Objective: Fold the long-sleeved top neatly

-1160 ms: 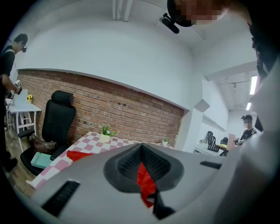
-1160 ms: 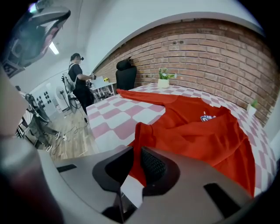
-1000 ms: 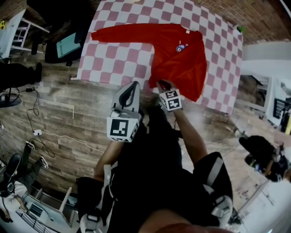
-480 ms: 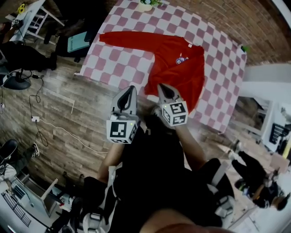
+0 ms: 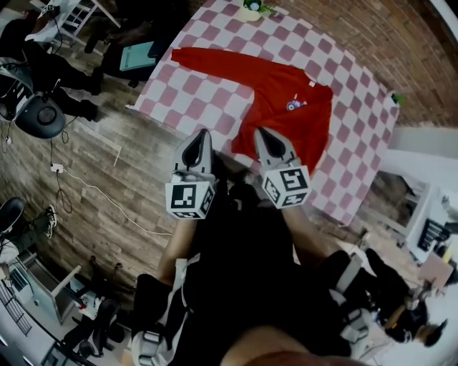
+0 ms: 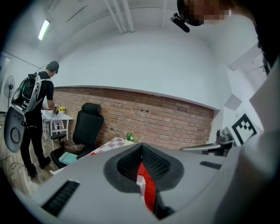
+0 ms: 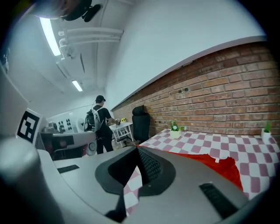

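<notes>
Right gripper lifted clear of red top, shut empty like left gripper; only gripper views show ceiling lights.

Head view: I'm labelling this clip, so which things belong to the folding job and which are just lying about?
Part of the job: red long-sleeved top, spread on the checked table; left gripper and right gripper, both shut and empty.

Not part of it: potted plant; black office chair; teal book on its seat; floor cable; person with a backpack.
</notes>
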`<state>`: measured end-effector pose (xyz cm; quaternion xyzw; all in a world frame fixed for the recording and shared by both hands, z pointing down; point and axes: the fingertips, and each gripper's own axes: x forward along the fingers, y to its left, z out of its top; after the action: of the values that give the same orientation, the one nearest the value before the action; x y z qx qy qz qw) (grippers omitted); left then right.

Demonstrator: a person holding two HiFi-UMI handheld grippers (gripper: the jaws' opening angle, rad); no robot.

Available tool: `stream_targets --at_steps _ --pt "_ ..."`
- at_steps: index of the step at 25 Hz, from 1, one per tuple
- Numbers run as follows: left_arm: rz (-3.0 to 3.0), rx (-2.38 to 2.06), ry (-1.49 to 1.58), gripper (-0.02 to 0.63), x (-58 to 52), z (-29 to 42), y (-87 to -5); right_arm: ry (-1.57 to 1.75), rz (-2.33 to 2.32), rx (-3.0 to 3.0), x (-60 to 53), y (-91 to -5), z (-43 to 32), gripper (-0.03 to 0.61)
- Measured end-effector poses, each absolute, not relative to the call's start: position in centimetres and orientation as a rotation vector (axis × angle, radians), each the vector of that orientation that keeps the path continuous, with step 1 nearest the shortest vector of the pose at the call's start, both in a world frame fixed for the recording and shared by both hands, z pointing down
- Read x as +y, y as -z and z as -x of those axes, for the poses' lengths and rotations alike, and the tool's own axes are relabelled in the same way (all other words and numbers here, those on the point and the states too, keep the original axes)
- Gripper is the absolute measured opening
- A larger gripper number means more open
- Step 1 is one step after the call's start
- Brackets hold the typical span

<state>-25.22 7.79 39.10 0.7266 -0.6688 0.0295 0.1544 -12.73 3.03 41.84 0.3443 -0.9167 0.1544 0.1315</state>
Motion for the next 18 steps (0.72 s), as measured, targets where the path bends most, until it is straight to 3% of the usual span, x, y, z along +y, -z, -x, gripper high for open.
stream_targets --at_steps 18 --pt "-1.970 -1.971 -0.087 0.006 -6.2 41.0 -42.8 -0.367 -0.969 -2.714 -6.8 -37.8 26.0 0.008"
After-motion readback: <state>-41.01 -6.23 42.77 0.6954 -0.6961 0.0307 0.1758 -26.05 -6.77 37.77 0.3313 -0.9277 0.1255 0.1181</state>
